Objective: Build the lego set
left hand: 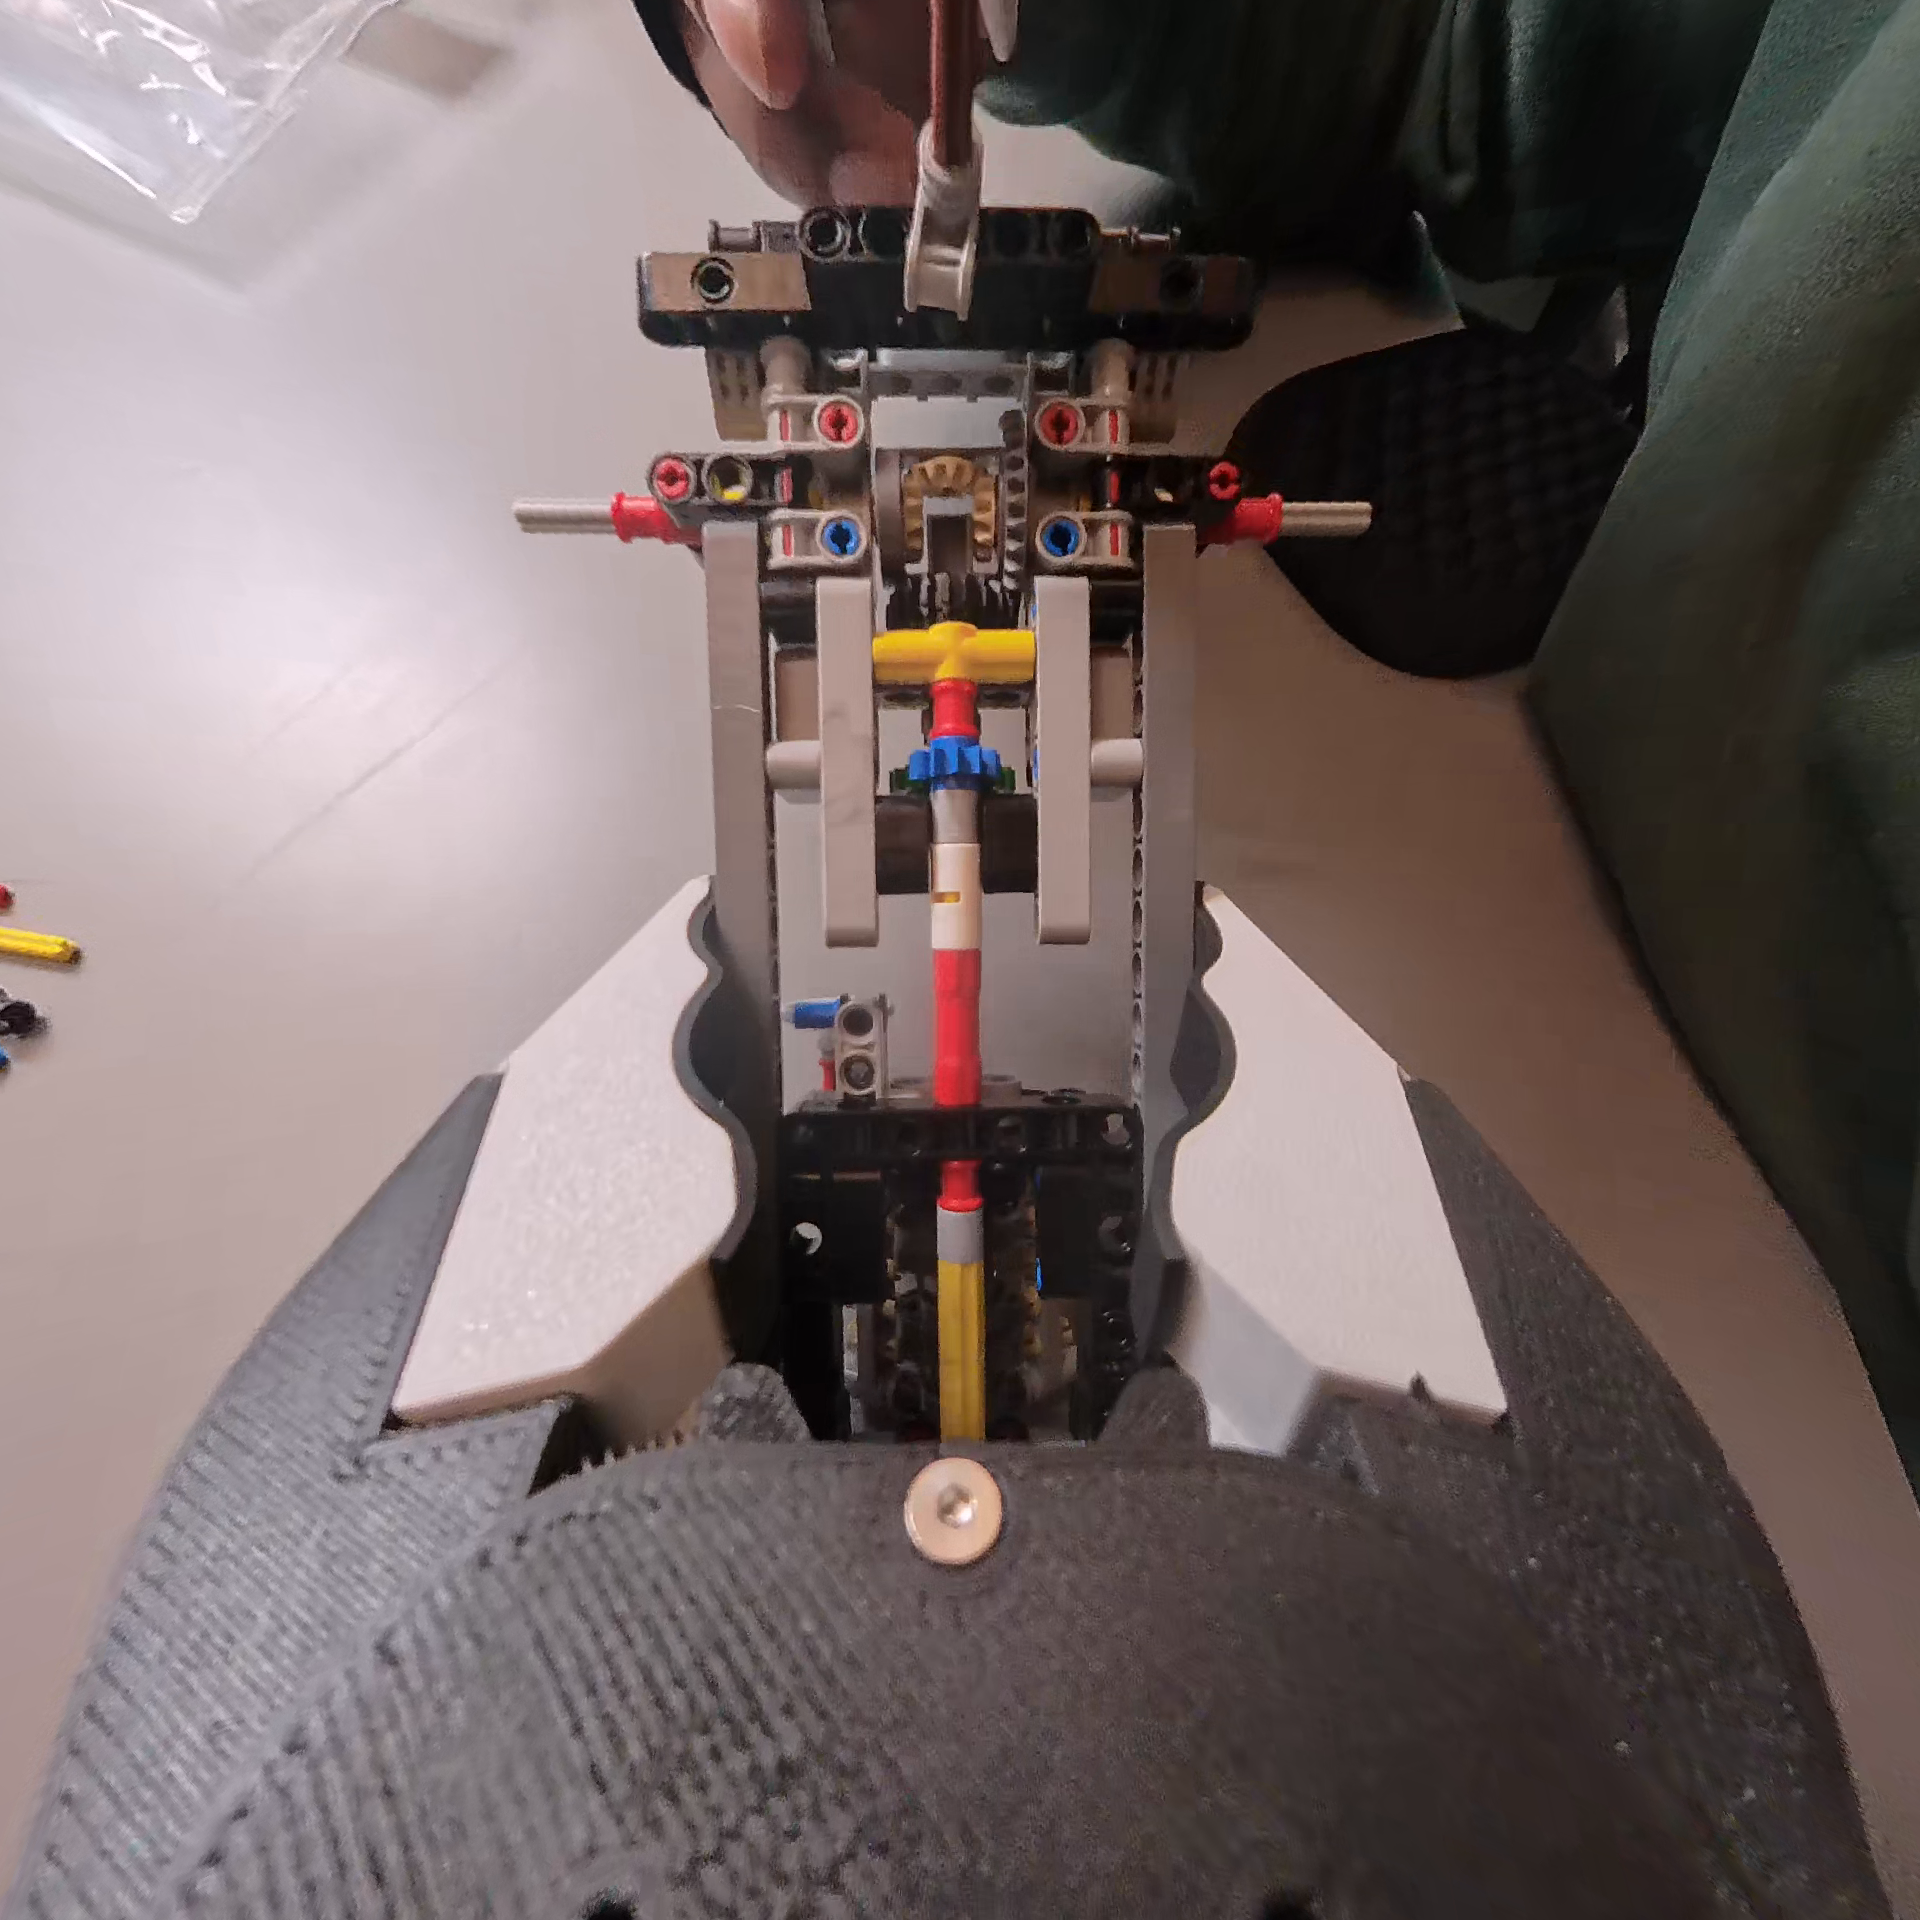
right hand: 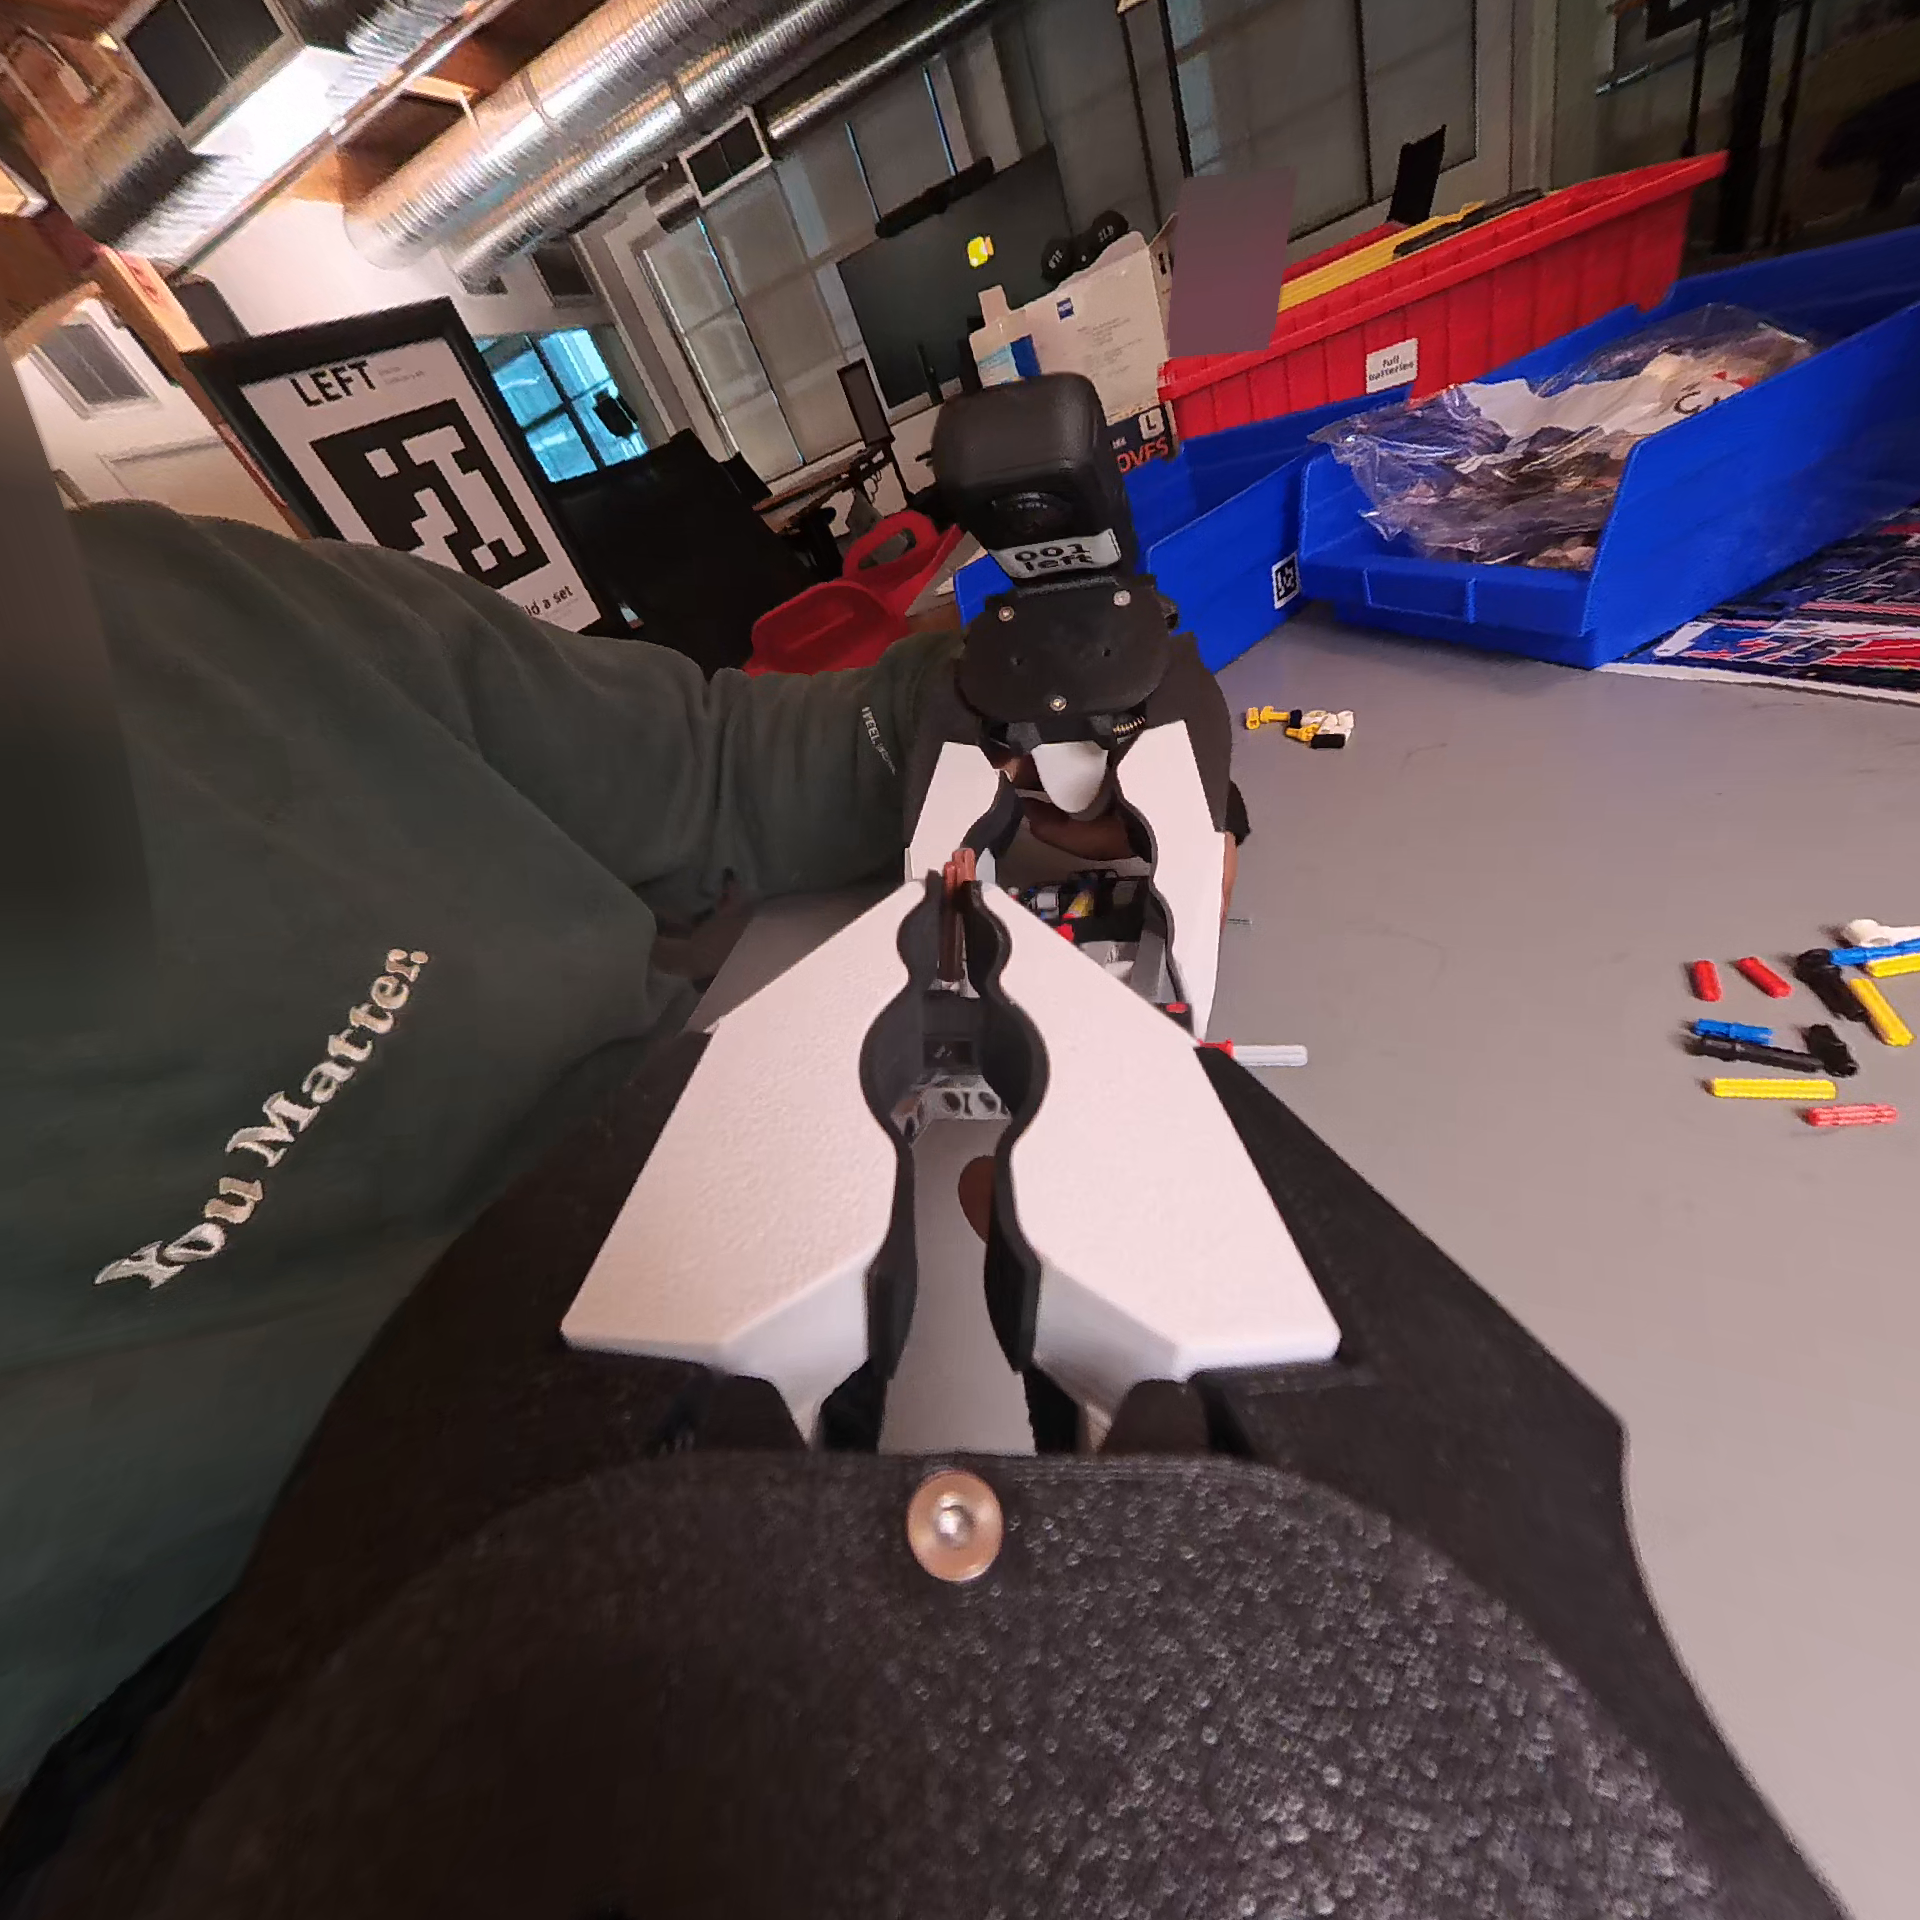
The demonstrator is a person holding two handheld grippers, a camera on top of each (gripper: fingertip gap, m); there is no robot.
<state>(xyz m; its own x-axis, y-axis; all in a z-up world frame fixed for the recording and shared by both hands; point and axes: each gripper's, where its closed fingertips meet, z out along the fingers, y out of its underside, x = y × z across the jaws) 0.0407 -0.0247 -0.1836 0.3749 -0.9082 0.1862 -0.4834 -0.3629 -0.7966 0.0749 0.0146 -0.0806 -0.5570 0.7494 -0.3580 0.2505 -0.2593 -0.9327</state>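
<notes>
My left gripper (left hand: 956,904) is shut on a long Lego Technic chassis (left hand: 743,727) with a grey frame, black end beams, gears and a red and yellow shaft down its middle. The chassis points away from the camera. My right gripper (right hand: 956,904) is shut on a thin brown axle (right hand: 951,935). In the left wrist view that axle (left hand: 954,83) comes down from the top, with a light grey connector (left hand: 943,249) on its end against the chassis's far black beam (left hand: 1039,239). In the right wrist view the left gripper (right hand: 1081,925) faces mine, holding the chassis (right hand: 1091,914).
Loose red, yellow, blue and black pins and axles (right hand: 1808,1029) lie on the grey table (right hand: 1507,883) at right, with a smaller group (right hand: 1304,724) farther back. Blue bins (right hand: 1662,561) and a red bin (right hand: 1455,301) stand behind. A plastic bag (left hand: 135,94) lies far left. A green sleeve (right hand: 312,831) fills the left.
</notes>
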